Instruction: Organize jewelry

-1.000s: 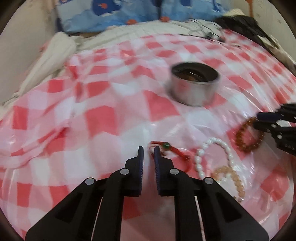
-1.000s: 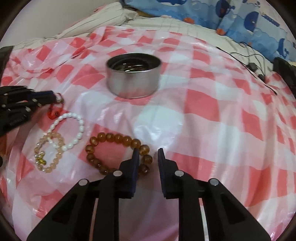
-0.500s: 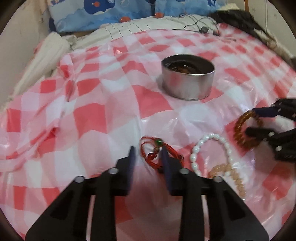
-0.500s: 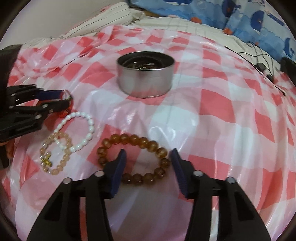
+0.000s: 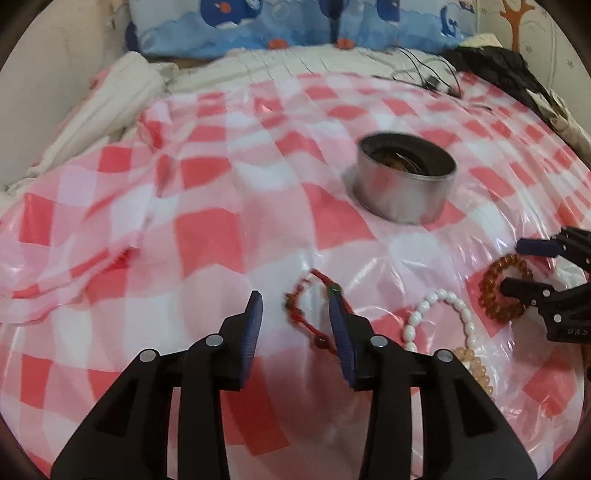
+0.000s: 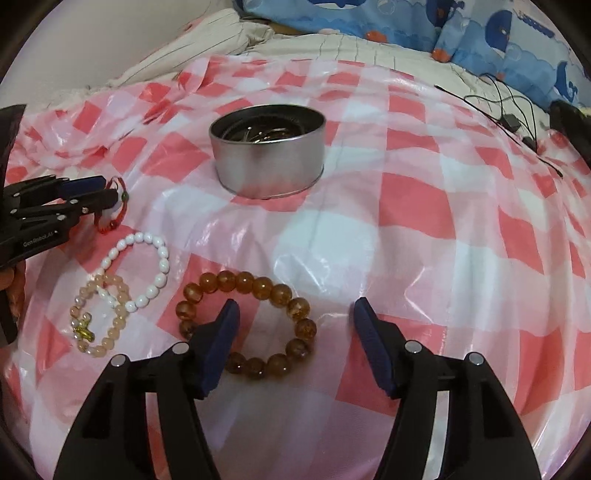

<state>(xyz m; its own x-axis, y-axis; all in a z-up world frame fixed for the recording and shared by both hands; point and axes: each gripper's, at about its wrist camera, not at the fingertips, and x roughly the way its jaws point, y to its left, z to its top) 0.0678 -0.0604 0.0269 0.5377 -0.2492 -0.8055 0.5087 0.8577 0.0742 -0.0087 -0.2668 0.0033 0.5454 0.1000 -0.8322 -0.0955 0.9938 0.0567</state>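
Note:
A round metal tin [image 5: 405, 176] [image 6: 267, 153] with jewelry inside stands on the red-and-white checked plastic sheet [image 5: 207, 236]. My left gripper [image 5: 296, 301] hangs low over a red cord bracelet [image 5: 301, 312] [image 6: 112, 218]; its jaws are opening, the bracelet's left part lies between them and the pads do not press on it. My right gripper [image 6: 293, 310] is opening over an amber bead bracelet [image 6: 258, 286] [image 5: 500, 290]; the bracelet's right side lies between the fingers, untouched. A white bead bracelet [image 6: 144, 266] [image 5: 439, 312] and a pale peach one [image 6: 99, 314] lie between the two.
Blue cartoon-print pillows [image 5: 295, 22] and a rumpled white blanket [image 5: 110, 96] lie at the far end. Black cables [image 6: 509, 110] and dark clothing [image 5: 495, 62] sit at the far right. A hand [image 6: 11, 284] shows at the left edge of the right wrist view.
Both grippers went from nearly shut to open. The left one now spreads over the red cord bracelet and the right one over the amber bracelet.

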